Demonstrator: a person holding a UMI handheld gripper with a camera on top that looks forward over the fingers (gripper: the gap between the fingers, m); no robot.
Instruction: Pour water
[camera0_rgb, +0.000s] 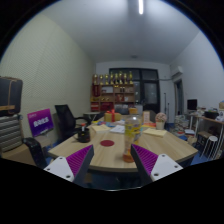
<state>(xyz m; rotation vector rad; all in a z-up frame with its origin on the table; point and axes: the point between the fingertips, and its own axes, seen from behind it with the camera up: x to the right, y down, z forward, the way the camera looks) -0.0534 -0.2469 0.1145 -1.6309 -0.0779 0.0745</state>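
Note:
My gripper (112, 166) is open and empty, held low in front of the near edge of a round wooden table (100, 152). Its purple pads (80, 160) show on both fingers. A clear tall container with a yellowish tint (132, 129) stands upright on the table, beyond the fingers and a little right of the middle. A small orange thing (126, 157) lies at its foot, just ahead of the right finger. A flat dark red disc (106, 145) lies on the table beyond the gap between the fingers. A dark kettle-like thing (83, 133) stands further left on the table.
Black chairs (67, 117) stand left of the table, with a purple sign (40, 121) behind them. A grey cabinet (9, 118) is at the far left. Shelves with goods (115, 90) line the back wall. A cluttered desk (205, 125) stands at the right.

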